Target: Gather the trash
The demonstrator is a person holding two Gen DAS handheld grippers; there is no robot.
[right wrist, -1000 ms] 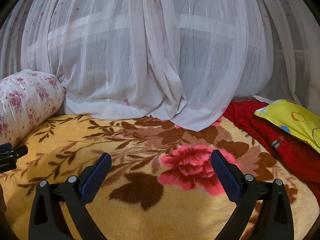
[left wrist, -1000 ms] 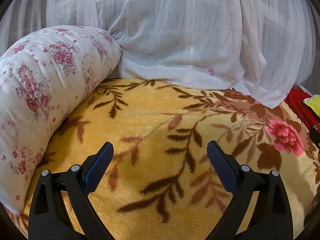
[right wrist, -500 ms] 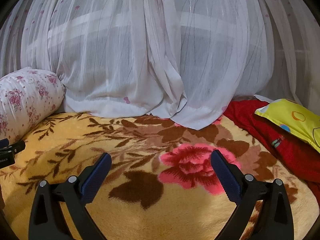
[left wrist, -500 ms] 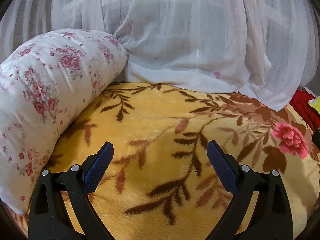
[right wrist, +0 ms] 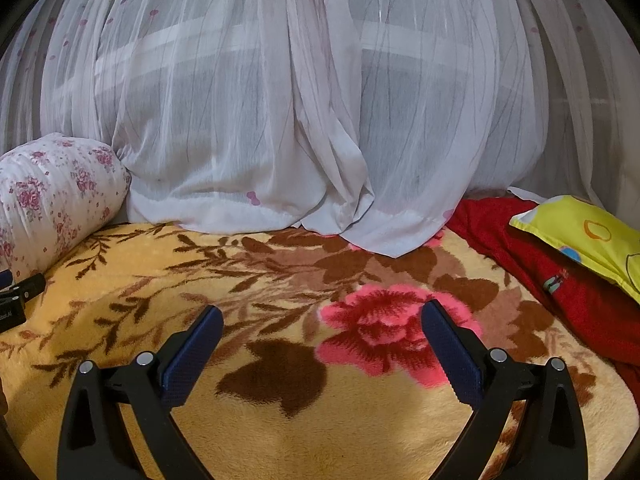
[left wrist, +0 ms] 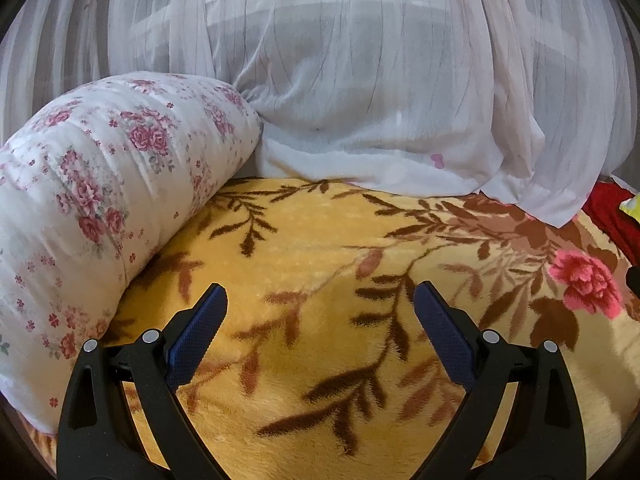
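Sheer white curtain [right wrist: 320, 120] over a window, yellow floral blanket [left wrist: 320, 240], rose-print bolster [left wrist: 100, 200], red cloth [right wrist: 560, 280]

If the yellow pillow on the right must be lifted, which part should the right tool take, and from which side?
Probably the pillow's near left corner. It lies flat on the red cloth, and this corner tapers to a thin seamed edge pointing toward the right tool, whose jaws are wide open and empty. Come from the left, low over the blanket, and pinch across that edge.
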